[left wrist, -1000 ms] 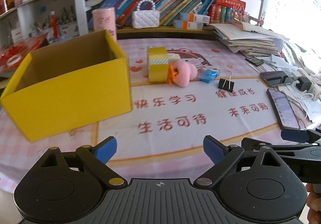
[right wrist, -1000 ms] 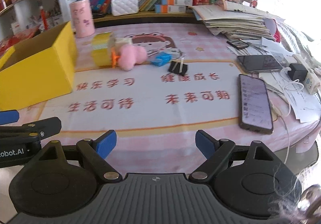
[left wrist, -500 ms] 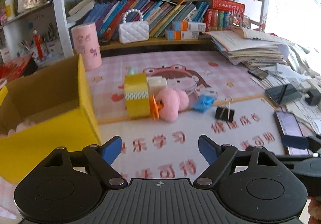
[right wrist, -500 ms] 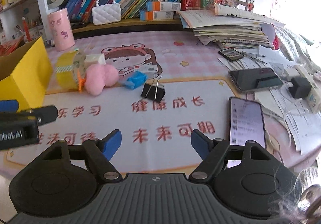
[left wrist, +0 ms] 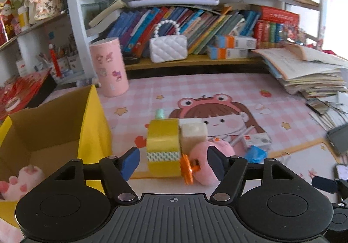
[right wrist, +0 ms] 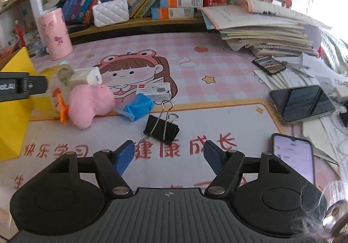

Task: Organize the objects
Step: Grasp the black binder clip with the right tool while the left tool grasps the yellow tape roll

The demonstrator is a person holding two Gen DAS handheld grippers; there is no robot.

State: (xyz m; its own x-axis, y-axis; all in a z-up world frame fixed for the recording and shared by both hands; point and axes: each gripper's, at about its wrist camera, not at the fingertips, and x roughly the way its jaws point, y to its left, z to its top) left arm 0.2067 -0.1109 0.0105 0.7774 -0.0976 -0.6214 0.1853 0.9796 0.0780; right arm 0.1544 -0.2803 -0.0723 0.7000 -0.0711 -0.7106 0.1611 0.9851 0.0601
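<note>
Two grippers in view, both with jaws apart and gripping nothing; both have just been closing.

Left gripper (left wrist: 173,163): the yellow tape roll (left wrist: 163,147) stands on edge at 12 o'clock, framed between the blue pads, no contact visible. An orange clip (left wrist: 187,169) and a pink plush (left wrist: 206,161) sit at 1 o'clock, touching the roll's right side. A white cube (left wrist: 192,134) is behind the plush, against the roll. The yellow cardboard box (left wrist: 93,132) is at 10 o'clock, open-topped, with a pink paw plush (left wrist: 20,182) inside.

Right gripper (right wrist: 168,157): only mat between the pads. A black binder clip (right wrist: 162,128) lies at 12 o'clock, just beyond the tips, apart from them. A blue wrapper (right wrist: 138,108) lies past it at 11 o'clock, touching a small white card box (right wrist: 154,90). A lit phone (right wrist: 293,157) is at 3 o'clock, near the right finger.

Farther out, a pink cylinder (left wrist: 108,67) stands at 11 o'clock, with a white quilted purse (left wrist: 168,49) on the shelf behind.
</note>
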